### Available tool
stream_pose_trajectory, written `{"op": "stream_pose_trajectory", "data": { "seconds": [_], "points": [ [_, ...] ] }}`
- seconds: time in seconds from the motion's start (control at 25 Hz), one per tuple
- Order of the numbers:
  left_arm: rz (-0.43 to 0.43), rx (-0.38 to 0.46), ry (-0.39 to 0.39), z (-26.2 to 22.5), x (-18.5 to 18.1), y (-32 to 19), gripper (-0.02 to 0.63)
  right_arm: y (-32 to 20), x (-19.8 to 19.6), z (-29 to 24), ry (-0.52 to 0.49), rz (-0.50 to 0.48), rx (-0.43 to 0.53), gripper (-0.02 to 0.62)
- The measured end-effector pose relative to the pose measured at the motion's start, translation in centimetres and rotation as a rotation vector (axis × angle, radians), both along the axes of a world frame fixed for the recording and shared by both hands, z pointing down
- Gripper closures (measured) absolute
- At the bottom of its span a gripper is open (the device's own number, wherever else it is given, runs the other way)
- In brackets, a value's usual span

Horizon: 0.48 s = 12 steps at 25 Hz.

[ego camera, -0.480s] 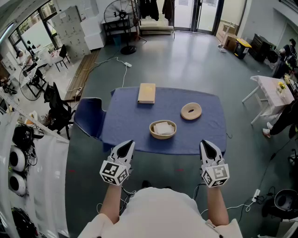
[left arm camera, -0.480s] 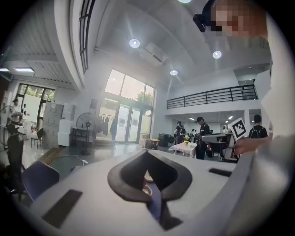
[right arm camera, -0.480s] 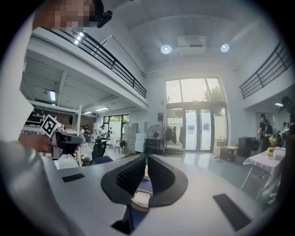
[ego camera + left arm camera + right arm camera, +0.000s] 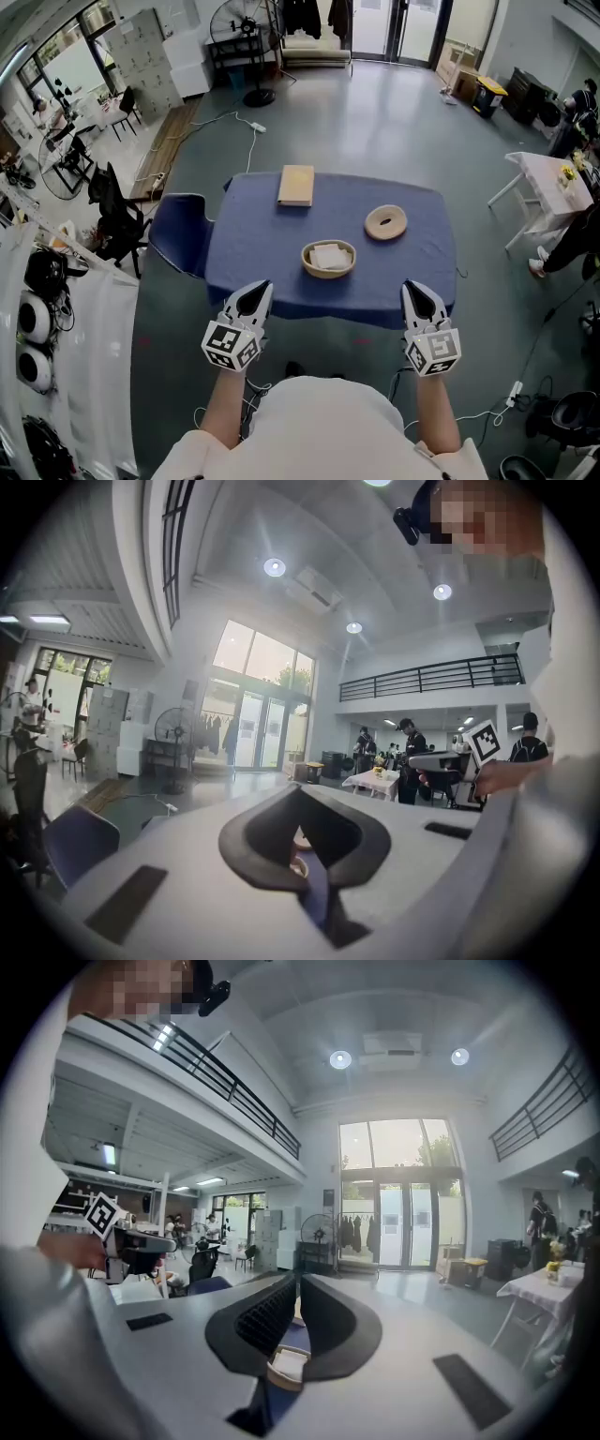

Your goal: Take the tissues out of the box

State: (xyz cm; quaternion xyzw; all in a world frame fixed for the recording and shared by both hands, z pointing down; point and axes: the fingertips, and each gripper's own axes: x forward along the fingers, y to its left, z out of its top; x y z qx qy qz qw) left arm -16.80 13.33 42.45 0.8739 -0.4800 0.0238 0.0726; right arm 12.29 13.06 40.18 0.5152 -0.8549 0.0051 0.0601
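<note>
On the blue-clothed table [image 4: 253, 253] stands a round tan box [image 4: 328, 258] with white tissues showing inside. Its ring-shaped lid [image 4: 384, 223] lies to the right of it. A flat tan rectangular box [image 4: 296, 186] lies at the table's far edge. My left gripper [image 4: 255, 292] and right gripper [image 4: 418, 292] are both shut and empty. They hover short of the table's near edge, on either side of the round box. In the left gripper view the left gripper's [image 4: 300, 794] jaws meet at the tips. The right gripper [image 4: 298, 1281] frames the round box [image 4: 289, 1365] below its tips.
A blue chair [image 4: 178, 234] stands against the table's left side. A white folding table [image 4: 548, 178] stands off to the right. A cable [image 4: 246, 141] runs across the grey floor beyond the table, near a standing fan [image 4: 246, 37]. People stand in the background.
</note>
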Motion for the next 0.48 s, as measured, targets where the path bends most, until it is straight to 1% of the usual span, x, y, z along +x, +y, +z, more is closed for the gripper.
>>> {"op": "stream_pose_trajectory", "data": {
  "seconds": [0.24, 0.48],
  "points": [
    [0.002, -0.006, 0.006, 0.05, -0.12, -0.14, 0.598, -0.19, -0.19, -0.19, -0.028, 0.007, -0.009, 0.555],
    [0.007, -0.011, 0.011, 0.38, -0.29, -0.17, 0.598, -0.10, -0.66, 0.11, -0.025, 0.003, -0.008, 0.555]
  ]
}}
